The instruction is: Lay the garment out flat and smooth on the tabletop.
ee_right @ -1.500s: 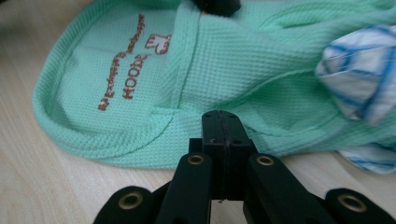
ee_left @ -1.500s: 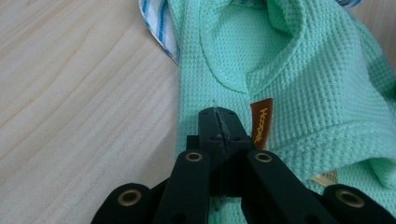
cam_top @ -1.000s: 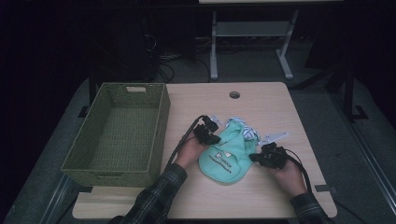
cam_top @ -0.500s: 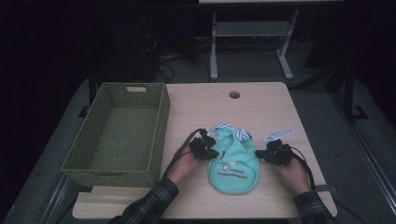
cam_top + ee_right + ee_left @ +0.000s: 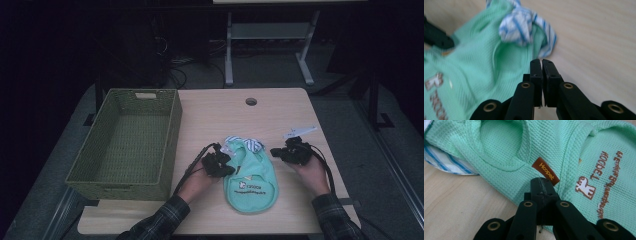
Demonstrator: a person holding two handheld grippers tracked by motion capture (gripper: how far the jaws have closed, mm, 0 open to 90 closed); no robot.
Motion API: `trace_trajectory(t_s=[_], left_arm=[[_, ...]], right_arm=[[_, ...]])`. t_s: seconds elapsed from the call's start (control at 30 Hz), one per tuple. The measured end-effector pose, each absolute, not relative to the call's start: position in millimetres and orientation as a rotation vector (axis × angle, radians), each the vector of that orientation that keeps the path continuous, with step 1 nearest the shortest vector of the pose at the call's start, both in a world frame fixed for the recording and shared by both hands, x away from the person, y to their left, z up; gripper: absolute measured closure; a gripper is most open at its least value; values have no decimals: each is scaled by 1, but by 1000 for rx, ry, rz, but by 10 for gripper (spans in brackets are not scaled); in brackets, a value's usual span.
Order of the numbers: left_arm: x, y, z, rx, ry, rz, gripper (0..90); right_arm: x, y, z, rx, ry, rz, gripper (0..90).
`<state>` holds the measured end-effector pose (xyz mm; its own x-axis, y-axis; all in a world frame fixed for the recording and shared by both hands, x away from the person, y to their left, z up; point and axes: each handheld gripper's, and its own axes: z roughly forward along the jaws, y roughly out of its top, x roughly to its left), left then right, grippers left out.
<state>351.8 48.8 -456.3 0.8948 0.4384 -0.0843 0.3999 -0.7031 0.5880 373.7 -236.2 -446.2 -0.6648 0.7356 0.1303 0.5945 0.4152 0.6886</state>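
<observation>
Green garment [image 5: 250, 180] lies flat between both claws: left claw [image 5: 223, 167] pinching its edge, right claw [image 5: 276, 152] closed empty beside it.

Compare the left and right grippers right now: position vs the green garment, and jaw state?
The left gripper sits at the green garment's edge, jaws shut on the fabric beside its brown tag; the right gripper is apart from it over bare table, jaws together, with a thin slit, on nothing. Both point toward the garment.
</observation>
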Motion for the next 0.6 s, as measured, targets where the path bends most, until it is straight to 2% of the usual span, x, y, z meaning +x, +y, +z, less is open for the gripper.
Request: trace_trajectory(t_s=[0.17, 0.47, 0.6], left_arm=[[351, 49, -457, 2432, 600, 84, 898], [351, 48, -456, 2435, 594, 88, 898], [351, 48, -456, 2434, 595, 85, 898]], right_arm=[[399, -218, -444, 1178, 2491, 1131, 836], [417, -200, -460, 1225, 2522, 1093, 783], [419, -198, -467, 1232, 2531, 1067, 891]])
